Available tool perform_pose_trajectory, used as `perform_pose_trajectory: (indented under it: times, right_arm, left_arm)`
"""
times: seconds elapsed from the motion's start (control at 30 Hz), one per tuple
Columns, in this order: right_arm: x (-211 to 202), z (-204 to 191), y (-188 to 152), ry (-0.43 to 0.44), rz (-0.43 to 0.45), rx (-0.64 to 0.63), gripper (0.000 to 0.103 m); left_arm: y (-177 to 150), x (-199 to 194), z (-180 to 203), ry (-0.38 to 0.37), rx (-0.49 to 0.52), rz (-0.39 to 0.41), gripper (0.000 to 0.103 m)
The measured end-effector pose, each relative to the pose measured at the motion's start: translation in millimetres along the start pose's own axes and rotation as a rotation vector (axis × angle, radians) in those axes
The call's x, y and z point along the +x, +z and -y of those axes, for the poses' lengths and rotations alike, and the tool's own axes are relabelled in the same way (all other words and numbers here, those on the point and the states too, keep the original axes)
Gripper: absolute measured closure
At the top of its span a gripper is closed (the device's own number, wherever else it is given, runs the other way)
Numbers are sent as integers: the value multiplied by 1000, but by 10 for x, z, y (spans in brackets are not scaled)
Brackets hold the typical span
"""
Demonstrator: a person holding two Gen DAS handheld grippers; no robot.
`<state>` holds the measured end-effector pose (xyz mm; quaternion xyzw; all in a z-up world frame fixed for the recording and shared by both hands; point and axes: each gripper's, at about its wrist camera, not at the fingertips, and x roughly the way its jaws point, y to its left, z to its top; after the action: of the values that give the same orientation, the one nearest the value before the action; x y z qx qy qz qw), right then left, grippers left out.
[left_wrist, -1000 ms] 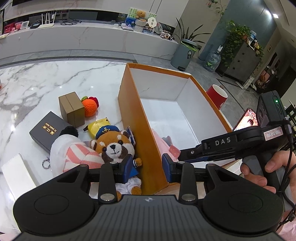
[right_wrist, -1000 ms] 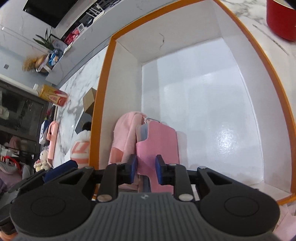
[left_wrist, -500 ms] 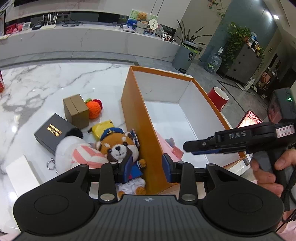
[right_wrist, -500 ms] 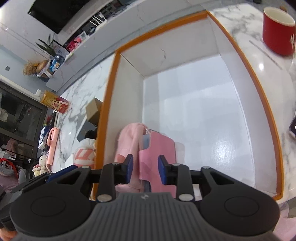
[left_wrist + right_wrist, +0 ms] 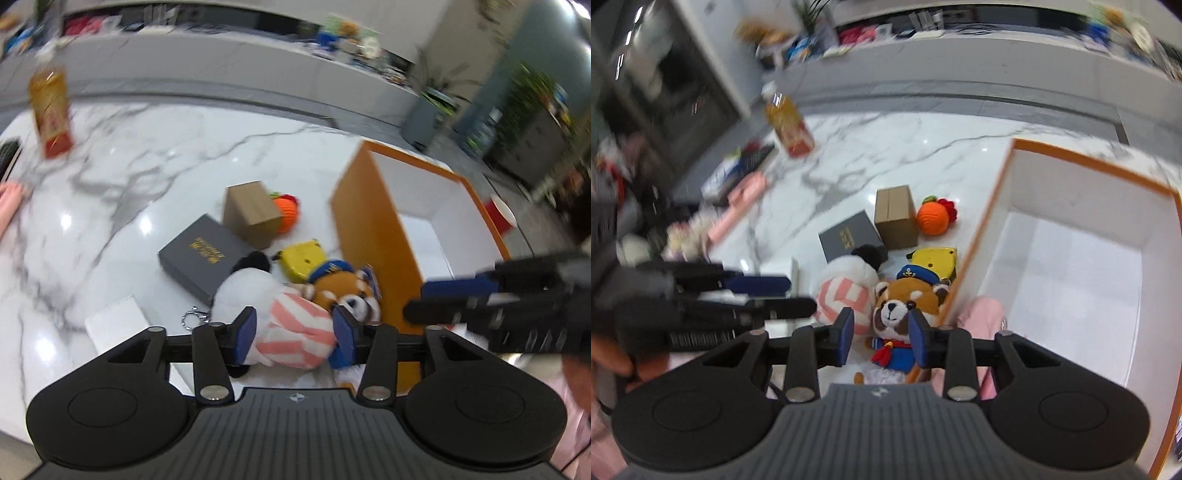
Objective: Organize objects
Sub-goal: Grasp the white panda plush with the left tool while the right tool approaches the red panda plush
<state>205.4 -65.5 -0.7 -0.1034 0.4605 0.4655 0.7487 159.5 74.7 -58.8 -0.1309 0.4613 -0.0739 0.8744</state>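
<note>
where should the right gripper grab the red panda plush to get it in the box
Grip the red panda plush across its head, coming down from above. It lies face-up against the orange box wall, and the open right gripper already brackets the head. The striped plush crowds its other side, so a side approach looks blocked.

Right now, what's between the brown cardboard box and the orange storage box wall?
An orange knitted ball sits beside the brown cardboard box; bare marble up to the orange storage box. Right wrist view.
</note>
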Motion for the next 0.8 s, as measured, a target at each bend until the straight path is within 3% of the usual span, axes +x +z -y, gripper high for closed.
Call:
perform_pose_trajectory:
  times: [0.07, 0.17, 0.4, 0.63, 0.8]
  right_arm:
    - [137, -57, 36, -26, -39, -60, 68]
    - [335, -137, 71, -58, -85, -132, 70]
    - [643, -299, 103, -93, -103, -229, 78]
    - [807, -424, -29, 0, -212, -209, 82]
    - [928, -487, -128, 64, -259, -187, 82]
  left_arm:
    - [42, 53, -52, -6, -42, -6, 37]
    - [97, 157, -159, -23, -139, -35, 37]
    - [118, 275, -310, -1, -202, -81, 37]
    - [-13, 362, -383, 25, -203, -153, 37]
    - [-19, 412, -257, 79, -114, -154, 22]
